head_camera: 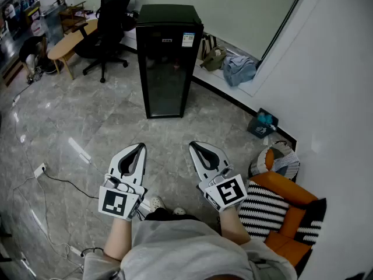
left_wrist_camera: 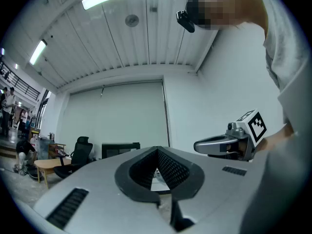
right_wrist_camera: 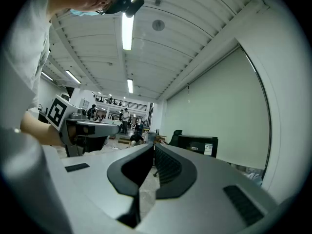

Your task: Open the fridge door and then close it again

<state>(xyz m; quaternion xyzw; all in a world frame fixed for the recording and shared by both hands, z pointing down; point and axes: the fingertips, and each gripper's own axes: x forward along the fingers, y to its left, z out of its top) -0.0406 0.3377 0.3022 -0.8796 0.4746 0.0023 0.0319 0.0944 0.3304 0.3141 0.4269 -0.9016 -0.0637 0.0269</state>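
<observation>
Two tools in view: the left gripper point(head_camera: 140, 150) and the right gripper point(head_camera: 194, 147), both held level above the floor point(head_camera: 87, 127), each with its jaws drawn together on nothing. The fridge point(head_camera: 166, 63) stands well apart ahead, by the far wall, door closed. Task judged not begun.

Recommended: approach squarely, part one gripper's jaws before reaching the door, take the edge away from the hinges, pull in a smooth arc, and keep the other gripper out of the swing.

Not established: no handle can be made out on the dark door front. The hinge side cannot be told. The contents are lost behind the dark glass.
</observation>
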